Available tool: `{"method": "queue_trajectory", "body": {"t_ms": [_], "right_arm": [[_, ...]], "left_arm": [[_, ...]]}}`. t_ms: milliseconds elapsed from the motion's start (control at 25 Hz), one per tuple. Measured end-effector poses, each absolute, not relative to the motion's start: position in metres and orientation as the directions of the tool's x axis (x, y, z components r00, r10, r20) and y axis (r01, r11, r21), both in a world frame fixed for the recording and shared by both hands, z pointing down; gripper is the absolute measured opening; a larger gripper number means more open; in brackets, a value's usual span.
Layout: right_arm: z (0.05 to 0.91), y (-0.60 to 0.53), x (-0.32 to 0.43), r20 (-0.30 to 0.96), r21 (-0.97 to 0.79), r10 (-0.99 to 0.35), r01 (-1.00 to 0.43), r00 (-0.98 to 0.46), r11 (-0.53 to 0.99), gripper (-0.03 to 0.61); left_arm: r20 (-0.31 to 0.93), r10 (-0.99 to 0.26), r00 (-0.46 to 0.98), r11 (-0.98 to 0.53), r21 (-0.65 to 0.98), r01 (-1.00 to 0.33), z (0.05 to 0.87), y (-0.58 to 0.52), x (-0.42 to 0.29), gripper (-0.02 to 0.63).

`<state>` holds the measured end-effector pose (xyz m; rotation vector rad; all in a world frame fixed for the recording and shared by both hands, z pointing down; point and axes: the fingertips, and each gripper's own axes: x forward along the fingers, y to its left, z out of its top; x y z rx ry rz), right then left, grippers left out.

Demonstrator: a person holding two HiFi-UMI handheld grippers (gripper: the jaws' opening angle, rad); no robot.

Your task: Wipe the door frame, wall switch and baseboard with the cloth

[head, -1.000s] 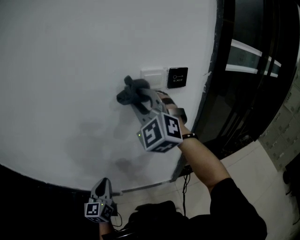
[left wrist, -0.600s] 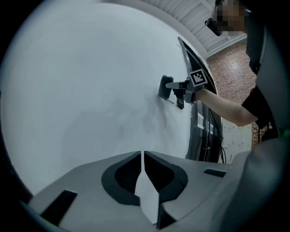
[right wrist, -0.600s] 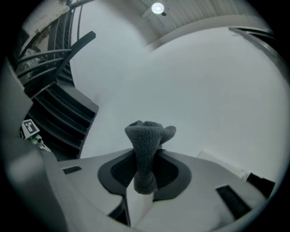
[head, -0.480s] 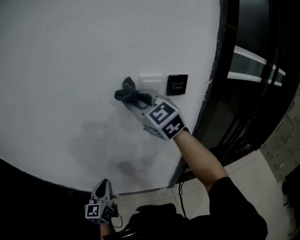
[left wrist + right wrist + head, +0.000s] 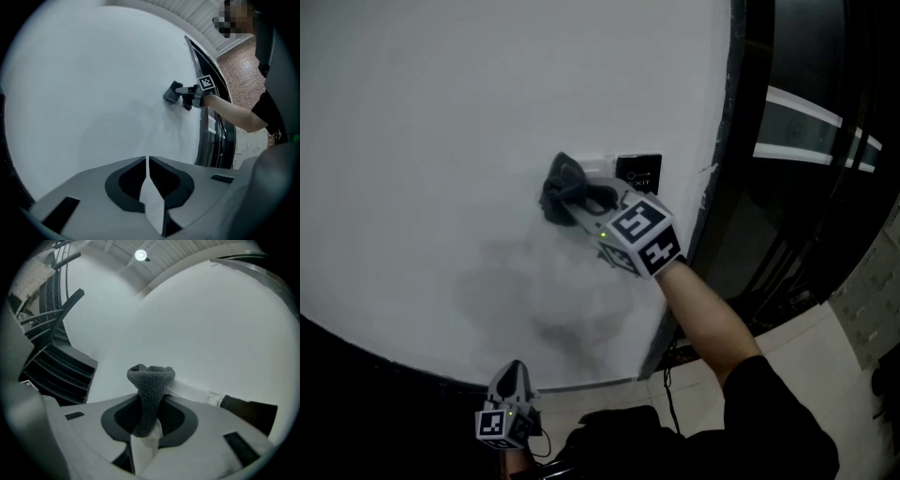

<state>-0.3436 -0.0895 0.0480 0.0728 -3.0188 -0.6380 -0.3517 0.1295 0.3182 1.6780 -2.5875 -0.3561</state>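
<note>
Cloth (image 5: 563, 187): a dark wad pressed to the wall, over the left edge of the wall switch (image 5: 600, 168). Right tongs (image 5: 581, 200) are clamped on it, just below-left of the switch. Left tongs (image 5: 512, 382) are closed on nothing, far below the switch.

Judgement: keep the wad flat and sweep right across the plate, light near the black exit button (image 5: 639, 171) touching the switch's right side.

Half a second ago the cloth sat wholly left of the switch; now it overlaps it.

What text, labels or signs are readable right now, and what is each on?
"XIT": on the small black wall plate beside the grey cloth; first letter not legible, probably "EXIT".
Black-and-white square-marker cube: pattern only, no letters.
Nothing else readable.
</note>
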Motion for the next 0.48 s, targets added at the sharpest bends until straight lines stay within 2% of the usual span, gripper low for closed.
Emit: {"method": "queue_trajectory", "body": {"t_ms": [480], "right_arm": [[0.049,-0.126,-0.309,0.021,0.344,-0.05,-0.04,-0.999,0.938,0.094]], "left_arm": [[-0.077,-0.926,-0.369,0.35,0.184,-0.918,0.315,0.098,-0.329,0.005]]}}
